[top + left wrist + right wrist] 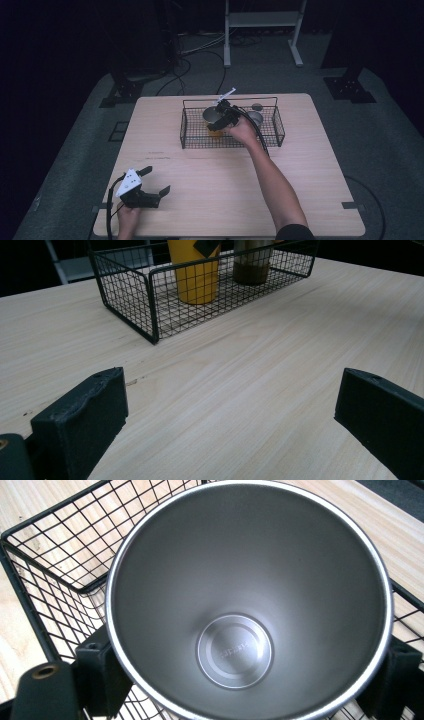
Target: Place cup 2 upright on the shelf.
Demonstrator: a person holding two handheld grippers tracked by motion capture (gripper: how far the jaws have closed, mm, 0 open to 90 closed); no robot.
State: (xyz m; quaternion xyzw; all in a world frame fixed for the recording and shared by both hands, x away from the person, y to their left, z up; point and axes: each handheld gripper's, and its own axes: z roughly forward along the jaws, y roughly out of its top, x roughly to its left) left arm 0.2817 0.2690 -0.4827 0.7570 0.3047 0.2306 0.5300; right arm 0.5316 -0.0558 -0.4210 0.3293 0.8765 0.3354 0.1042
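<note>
Cup placement looks nearly done: the right hand-held gripper [223, 116] straddles a steel cup [247, 600] inside the wire basket [277, 125], though its grip I cannot tell. Next, release and lift clear. The left hand-held gripper [152, 181] rests released on the counter [210, 200].

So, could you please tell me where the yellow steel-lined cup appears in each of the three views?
High view: the yellow cup stands in the left part of the wire basket, at the right gripper.
Left gripper view: top centre, its yellow wall behind the basket mesh, left of a steel cup.
Right gripper view: seen from above, its steel inside between the black jaws.
Shared landmark: the black wire basket.
</note>
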